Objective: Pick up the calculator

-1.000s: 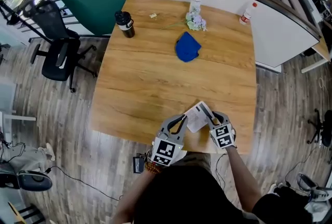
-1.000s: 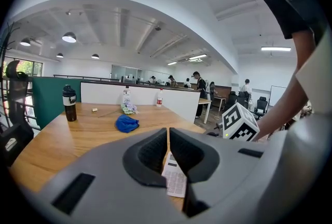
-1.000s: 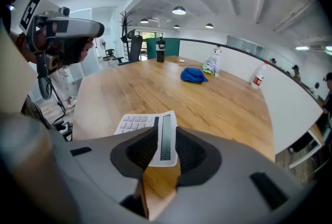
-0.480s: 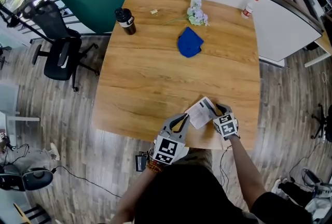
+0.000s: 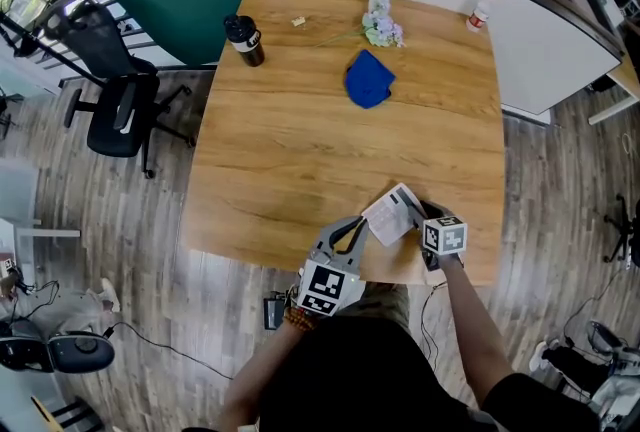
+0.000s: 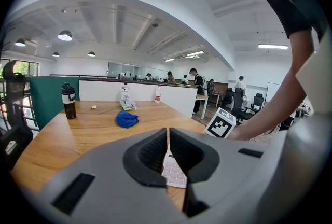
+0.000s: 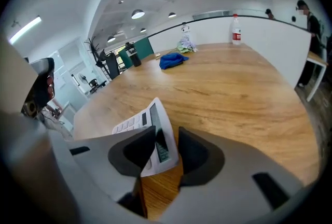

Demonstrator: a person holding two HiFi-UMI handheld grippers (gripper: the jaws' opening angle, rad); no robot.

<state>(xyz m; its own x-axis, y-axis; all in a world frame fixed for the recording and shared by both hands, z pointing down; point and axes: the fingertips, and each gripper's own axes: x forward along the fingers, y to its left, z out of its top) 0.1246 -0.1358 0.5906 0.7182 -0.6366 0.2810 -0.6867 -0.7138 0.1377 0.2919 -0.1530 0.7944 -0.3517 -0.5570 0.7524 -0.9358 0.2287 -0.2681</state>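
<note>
Obliquely downward; right claw (image 5: 417,220) straddles calculator (image 5: 388,213).

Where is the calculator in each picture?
Head view: calculator low, just right of middle.
Left gripper view: calculator at bottom middle.
Right gripper view: calculator low, left of middle, tilted.
Shared landmark: the blue cloth, beyond it in all three.

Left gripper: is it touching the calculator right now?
Cannot tell. Left gripper view: the left gripper, jaws nearly together, hides any contact with the calculator; head view too small.
</note>
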